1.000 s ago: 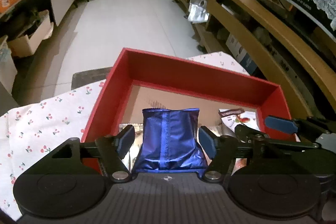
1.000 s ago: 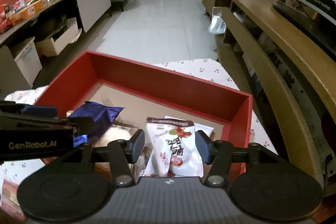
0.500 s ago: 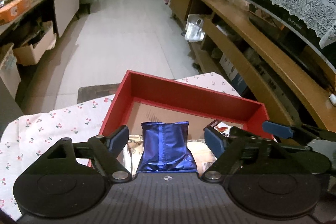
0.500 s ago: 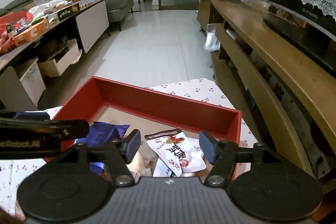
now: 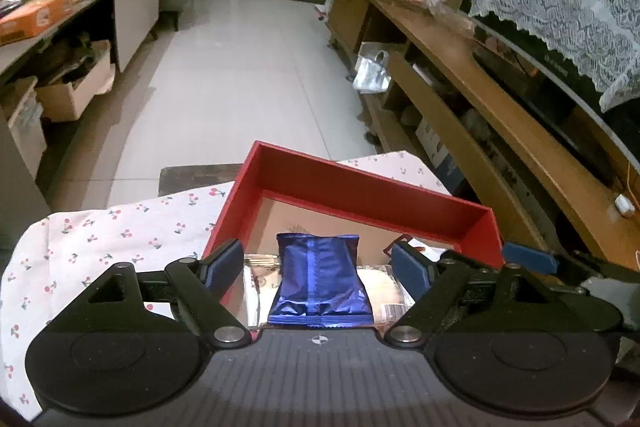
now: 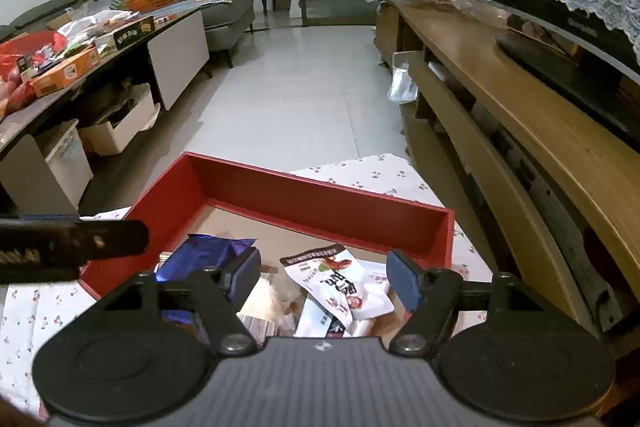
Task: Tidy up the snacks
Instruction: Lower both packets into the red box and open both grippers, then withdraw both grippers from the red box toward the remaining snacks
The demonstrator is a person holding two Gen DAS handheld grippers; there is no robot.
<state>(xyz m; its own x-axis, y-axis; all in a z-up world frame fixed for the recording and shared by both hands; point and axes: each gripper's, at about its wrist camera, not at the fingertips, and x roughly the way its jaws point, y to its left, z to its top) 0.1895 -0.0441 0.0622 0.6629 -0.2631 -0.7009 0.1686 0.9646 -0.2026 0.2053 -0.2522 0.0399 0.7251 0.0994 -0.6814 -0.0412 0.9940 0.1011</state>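
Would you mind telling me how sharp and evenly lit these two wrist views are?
Left wrist view: dim, fisheye-bent shelving, sheen on the blue packet, red box sharp. Right wrist view: brighter, floor glare, white snack packet print readable, edges curved.

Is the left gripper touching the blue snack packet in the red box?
Apart. The left wrist view shows the left gripper with its jaws, which have just been opening, wide; box floor shows on both sides of the blue snack packet lying in the red box.
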